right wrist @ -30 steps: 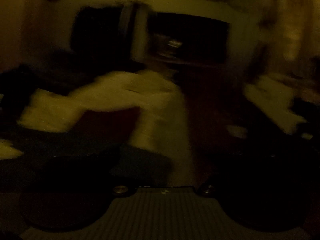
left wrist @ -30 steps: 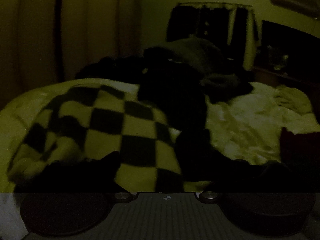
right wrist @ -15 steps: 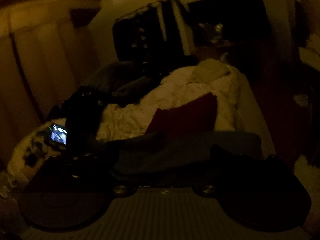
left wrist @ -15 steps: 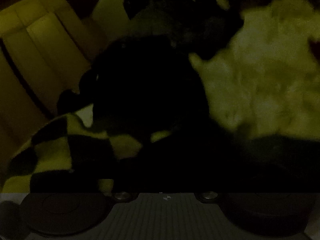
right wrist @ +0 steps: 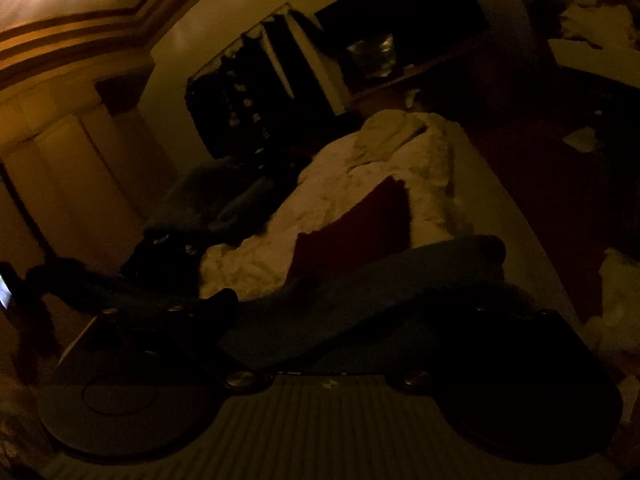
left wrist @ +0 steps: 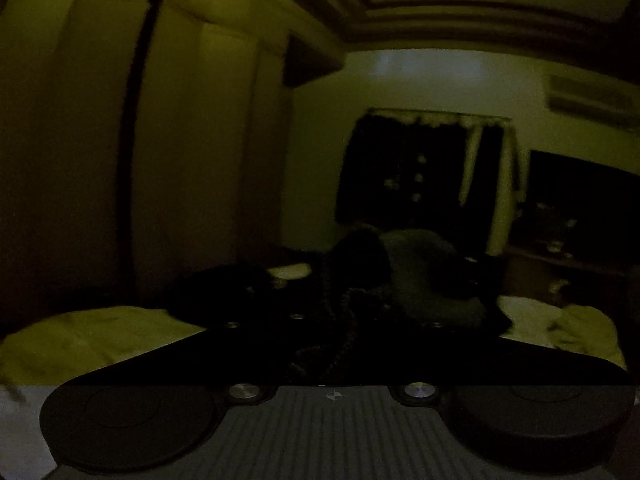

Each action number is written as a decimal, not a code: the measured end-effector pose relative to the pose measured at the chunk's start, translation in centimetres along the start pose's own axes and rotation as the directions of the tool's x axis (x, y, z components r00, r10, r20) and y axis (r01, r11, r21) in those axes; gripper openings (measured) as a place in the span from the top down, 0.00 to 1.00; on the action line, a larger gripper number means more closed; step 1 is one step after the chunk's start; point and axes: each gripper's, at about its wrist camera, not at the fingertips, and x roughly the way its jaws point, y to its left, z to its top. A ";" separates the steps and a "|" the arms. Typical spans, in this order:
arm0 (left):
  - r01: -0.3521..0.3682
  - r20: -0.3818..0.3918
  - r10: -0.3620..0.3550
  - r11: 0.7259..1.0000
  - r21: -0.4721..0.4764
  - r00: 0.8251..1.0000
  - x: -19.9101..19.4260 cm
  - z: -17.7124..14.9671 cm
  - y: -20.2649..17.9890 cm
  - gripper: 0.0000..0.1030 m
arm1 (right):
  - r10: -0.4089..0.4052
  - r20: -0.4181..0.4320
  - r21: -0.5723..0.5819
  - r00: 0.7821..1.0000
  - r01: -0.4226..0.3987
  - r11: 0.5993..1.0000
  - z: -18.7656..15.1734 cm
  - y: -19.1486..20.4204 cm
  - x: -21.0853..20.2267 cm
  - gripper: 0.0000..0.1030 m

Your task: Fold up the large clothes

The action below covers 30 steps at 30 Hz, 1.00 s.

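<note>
Dark blue-grey garment (right wrist: 360, 312) draped across the bed, dark clothes heap (left wrist: 400, 280) behind

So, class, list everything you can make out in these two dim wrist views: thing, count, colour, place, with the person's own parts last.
Teal garment: one, dark teal, draped across the right gripper.
Dark red cloth: one, on the pale bedding.
Pale bedding: one rumpled heap, cream, on the bed.
Dark clothes pile: count unclear, black and grey, mid bed.
Wardrobe: one, pale, left wall.
Hanging clothes: several, dark, far wall.
Left gripper: black, too dark to judge.
Right gripper: black, fingers apart with the garment across them; grip unclear.
</note>
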 end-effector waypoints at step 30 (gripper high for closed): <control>0.874 -0.514 -0.769 0.481 -0.073 0.380 -11.9 -14.4 -34.8 0.38 | -0.089 0.062 0.146 0.994 0.079 0.986 -2.1 -2.9 -4.1 0.05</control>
